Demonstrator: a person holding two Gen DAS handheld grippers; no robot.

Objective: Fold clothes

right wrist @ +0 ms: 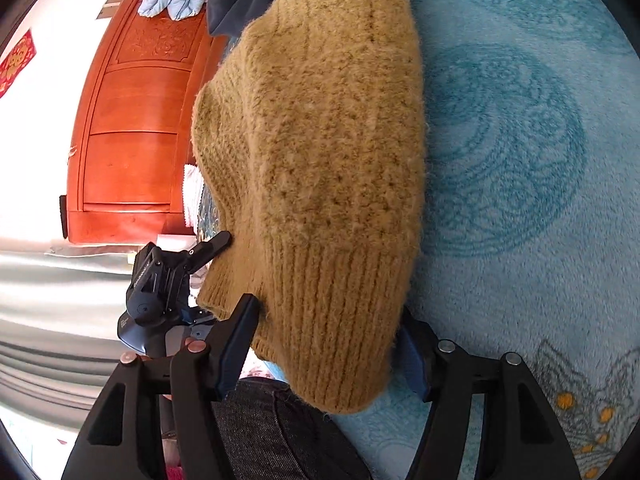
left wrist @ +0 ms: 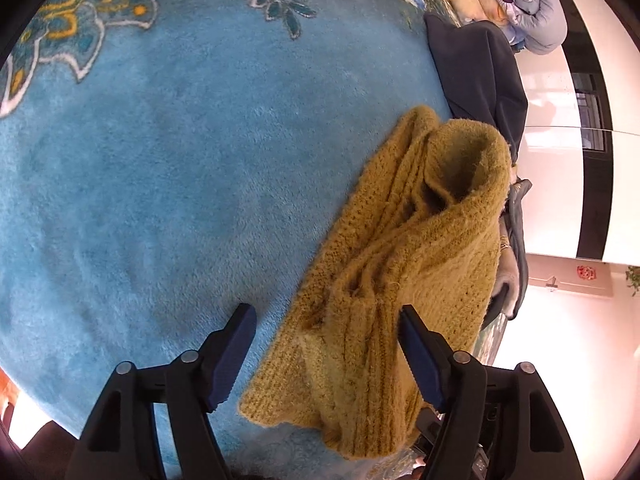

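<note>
A mustard-yellow knitted sweater [left wrist: 400, 272] lies bunched in a long fold on the blue plush blanket [left wrist: 180, 180]. My left gripper [left wrist: 328, 320] is open, its fingers astride the sweater's near edge, not closed on it. In the right wrist view the sweater [right wrist: 320, 152] fills the middle, ribbed hem nearest me. My right gripper [right wrist: 328, 316] is open with the hem lying between its fingers. The left gripper [right wrist: 168, 280] shows at the sweater's left edge.
A dark garment [left wrist: 480, 76] lies beyond the sweater, with folded light-blue bedding [left wrist: 528, 0] behind it. A red wooden headboard [right wrist: 132, 120] stands to the left in the right wrist view. The blanket's patterned border [left wrist: 80, 20] lies far left.
</note>
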